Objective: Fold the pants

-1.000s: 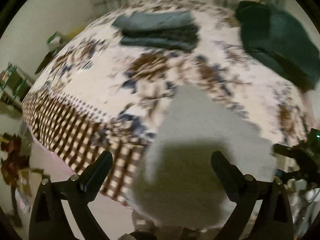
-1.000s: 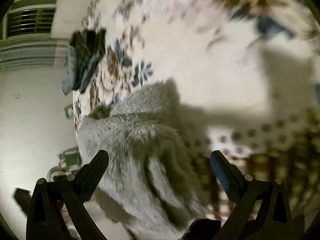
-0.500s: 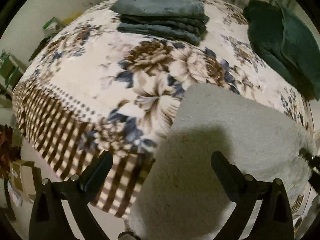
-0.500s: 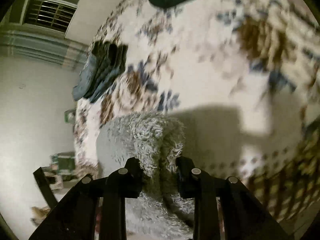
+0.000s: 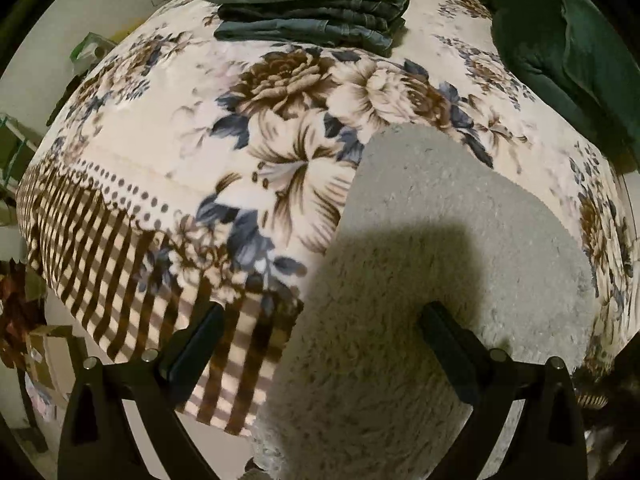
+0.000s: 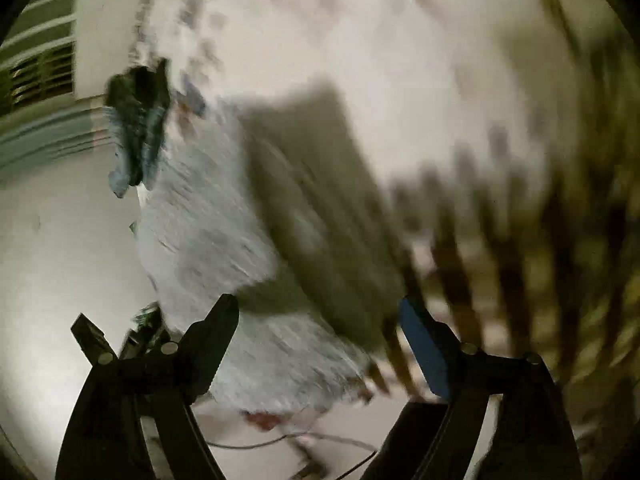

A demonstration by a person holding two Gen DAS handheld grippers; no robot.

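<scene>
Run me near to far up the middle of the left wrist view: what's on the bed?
Left gripper, open, then grey fleece pants lying flat, then bare floral blanket, then the stack of folded jeans at the far edge. The dark green garment lies off to the right.

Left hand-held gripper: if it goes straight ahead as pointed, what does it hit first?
Most likely the fluffy grey fleece pants lying on the floral blanket; the open left hand-held gripper frames them, though depth is unclear.
</scene>
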